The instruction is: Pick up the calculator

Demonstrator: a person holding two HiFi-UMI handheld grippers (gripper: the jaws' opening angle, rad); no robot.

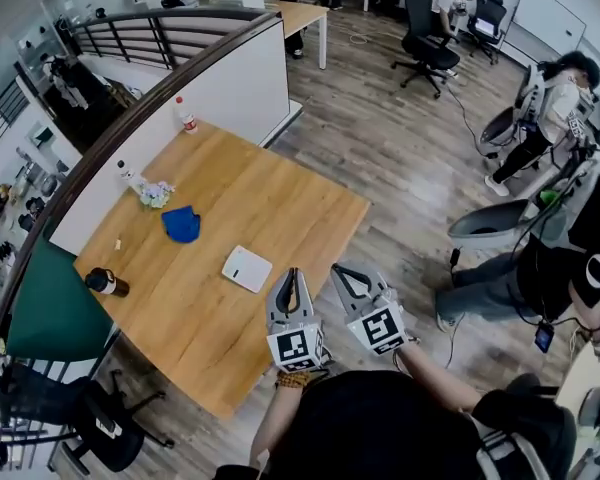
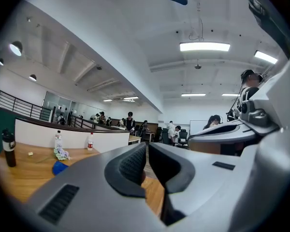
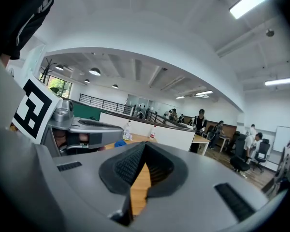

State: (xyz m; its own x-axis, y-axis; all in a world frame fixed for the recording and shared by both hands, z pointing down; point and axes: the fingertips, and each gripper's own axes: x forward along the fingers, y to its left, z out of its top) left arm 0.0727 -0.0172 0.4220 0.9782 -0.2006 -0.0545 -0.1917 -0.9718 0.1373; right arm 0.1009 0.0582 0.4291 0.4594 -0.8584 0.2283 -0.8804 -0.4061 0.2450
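The calculator (image 1: 246, 268) is a flat white slab lying on the wooden table (image 1: 280, 193), a little in from its near edge. My left gripper (image 1: 292, 272) hovers just right of it, over the table's near edge, jaws shut with nothing between them. My right gripper (image 1: 337, 270) is beside it, past the table's corner, also shut and empty. In the left gripper view the shut jaws (image 2: 146, 151) point level across the table, and the calculator does not show there. The right gripper view shows its shut jaws (image 3: 144, 146) with the left gripper's body (image 3: 82, 129) on the left.
On the table lie a blue cloth (image 1: 181, 224), a black bottle on its side (image 1: 107, 283), a crumpled wad (image 1: 155, 193) and a white bottle (image 1: 186, 116) by the curved white partition (image 1: 230, 78). A person (image 1: 540, 268) sits to the right; a black chair (image 1: 100, 423) stands below the table.
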